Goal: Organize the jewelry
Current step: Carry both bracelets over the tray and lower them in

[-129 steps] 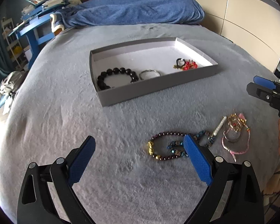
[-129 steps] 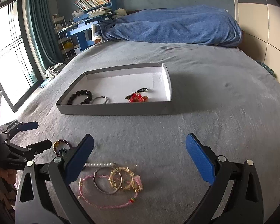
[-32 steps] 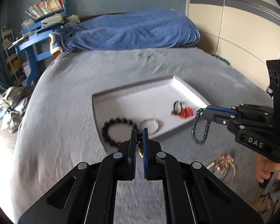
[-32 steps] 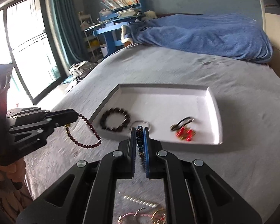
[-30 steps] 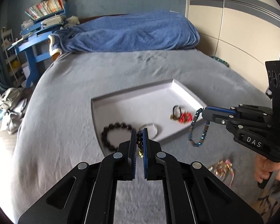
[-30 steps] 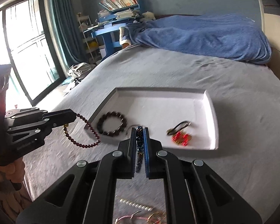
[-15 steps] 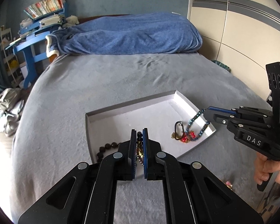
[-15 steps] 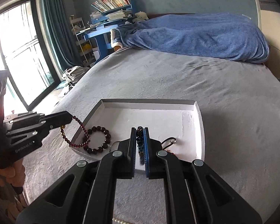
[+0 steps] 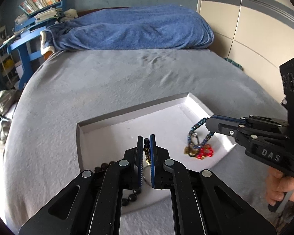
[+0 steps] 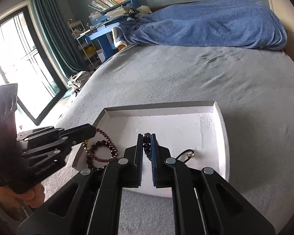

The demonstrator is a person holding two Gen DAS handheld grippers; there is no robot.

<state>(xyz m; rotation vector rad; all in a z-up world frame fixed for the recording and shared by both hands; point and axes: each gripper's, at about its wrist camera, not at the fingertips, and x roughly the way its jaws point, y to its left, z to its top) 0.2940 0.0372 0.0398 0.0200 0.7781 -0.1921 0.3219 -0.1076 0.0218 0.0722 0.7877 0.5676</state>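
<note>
A shallow gray tray (image 9: 127, 115) with a white floor sits on the gray bed (image 9: 107, 78). Both grippers hang over it.

The left gripper (image 9: 146, 143) is squeezed tight on a dark red bead bracelet (image 10: 107, 146). In the right wrist view, the bracelet hangs down in a loop from the tips of the left gripper (image 10: 92, 130), over the left end of the tray. The loop lies across a black bead bracelet (image 10: 94, 156) that rests in the tray.

The right gripper (image 10: 147, 139) is squeezed tight on a blue bead bracelet (image 9: 194, 135). In the left wrist view, this bracelet hangs from the tips of the right gripper (image 9: 208, 120), over the right end of the tray. Its bottom reaches down to a red and gold charm (image 9: 202, 152) lying in the tray. I cannot tell if they touch.

A blue blanket (image 9: 131, 29) is piled at the far end of the bed.
</note>
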